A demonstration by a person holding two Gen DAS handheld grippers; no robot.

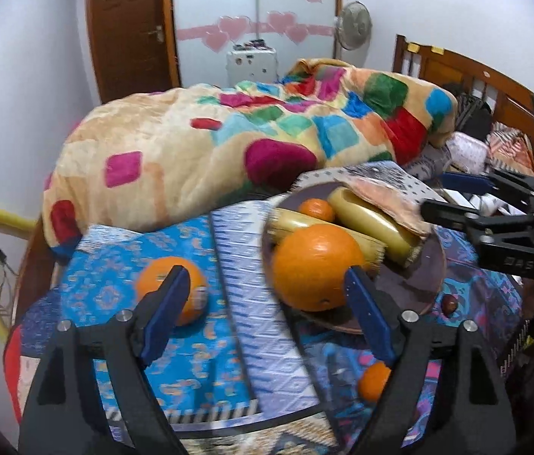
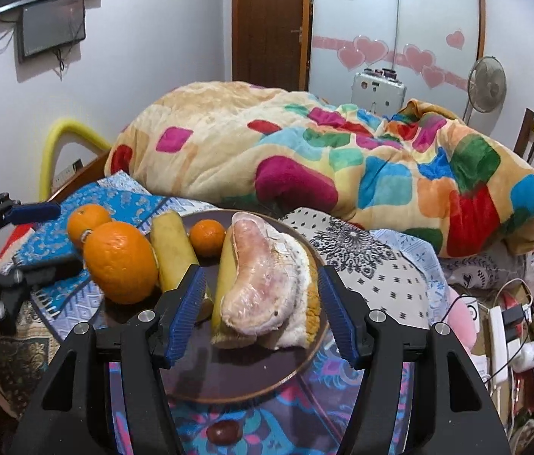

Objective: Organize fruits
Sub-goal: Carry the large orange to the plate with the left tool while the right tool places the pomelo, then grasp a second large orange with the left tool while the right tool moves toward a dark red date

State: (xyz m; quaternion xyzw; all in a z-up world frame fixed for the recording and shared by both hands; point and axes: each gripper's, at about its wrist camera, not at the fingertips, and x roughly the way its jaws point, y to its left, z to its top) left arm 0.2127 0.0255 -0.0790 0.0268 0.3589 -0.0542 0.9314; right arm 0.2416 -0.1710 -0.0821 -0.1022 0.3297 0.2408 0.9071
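A dark brown plate (image 2: 267,375) lies on the bedspread. On it are a big orange (image 2: 121,261), a small orange (image 2: 208,238), a yellow pomelo rind piece (image 2: 172,254) and a peeled pomelo wedge (image 2: 263,280). My right gripper (image 2: 263,314) is open, its blue pads standing either side of the wedge without pressing on it. My left gripper (image 1: 267,303) is open and empty; the big orange (image 1: 312,265) sits just behind its right finger. A second orange (image 1: 170,288) rests on the blue cloth behind its left finger. Another small orange (image 1: 375,381) lies near the plate's front.
A small dark red fruit (image 2: 223,431) lies on the cloth in front of the plate. A bulky patchwork blanket (image 1: 229,151) is heaped behind. Cables, a power strip and clutter (image 2: 505,322) crowd the right side. The wooden headboard (image 1: 456,72) is at the far right.
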